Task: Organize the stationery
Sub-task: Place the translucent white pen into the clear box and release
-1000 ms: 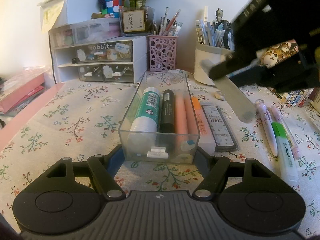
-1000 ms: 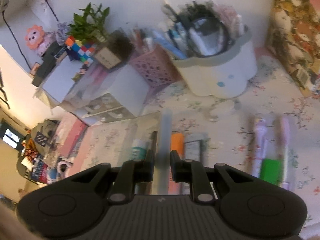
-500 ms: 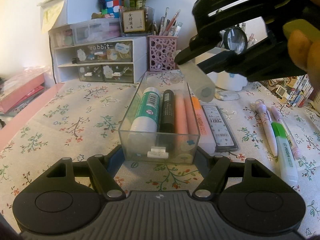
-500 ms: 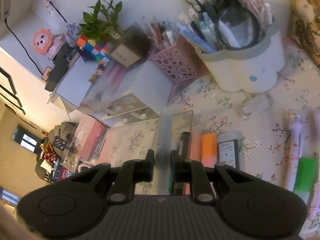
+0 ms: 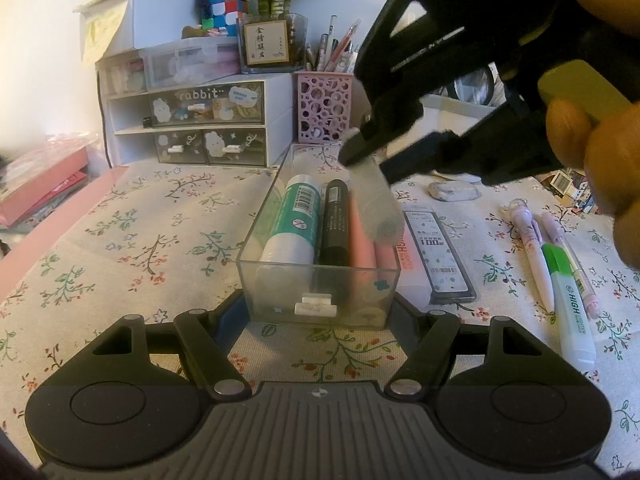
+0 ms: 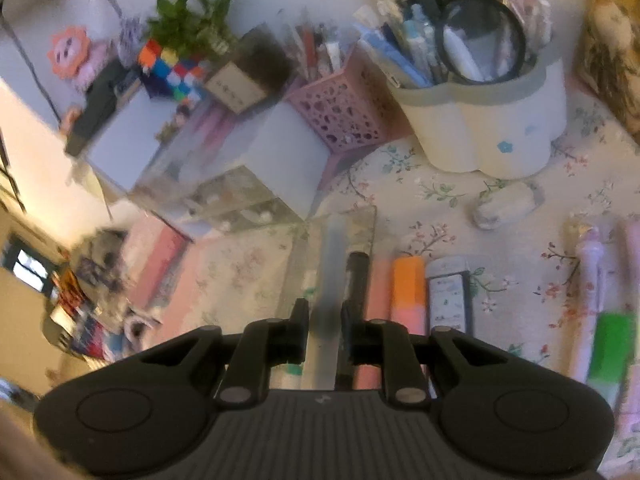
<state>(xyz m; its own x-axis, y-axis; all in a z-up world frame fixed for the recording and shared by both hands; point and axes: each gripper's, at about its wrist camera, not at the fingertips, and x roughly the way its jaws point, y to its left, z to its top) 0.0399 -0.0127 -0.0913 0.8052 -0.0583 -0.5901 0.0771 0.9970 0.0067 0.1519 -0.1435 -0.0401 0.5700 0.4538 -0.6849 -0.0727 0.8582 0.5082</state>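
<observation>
A clear plastic tray (image 5: 260, 216) lies lengthwise on the flowered cloth. It holds a green-and-white glue stick (image 5: 292, 220), a black marker (image 5: 335, 220) and pink pens (image 5: 360, 240). My left gripper (image 5: 320, 304) is shut on the tray's near end, one finger on each side wall. My right gripper (image 5: 370, 160) hangs over the tray's far right part with a frosted translucent tube (image 5: 376, 204) between its jaws, which are opening. The tube slants down, its lower end just above the pink pens. In the right wrist view the tube (image 6: 332, 264) runs forward from the right gripper (image 6: 325, 328) over the tray (image 6: 360, 216).
Right of the tray lie an orange highlighter (image 5: 404, 252), a lead refill case (image 5: 436, 248), two purple pens (image 5: 532, 248), a green highlighter (image 5: 568, 304) and an eraser (image 5: 452, 191). Behind stand a drawer unit (image 5: 200, 120), a pink perforated holder (image 5: 324, 106) and a white pen cup (image 6: 480, 128).
My right gripper has carried the tube leftward from above the loose items to over the tray, and the tube's free end has dropped toward the pink pens. The left gripper and tray have not moved.
</observation>
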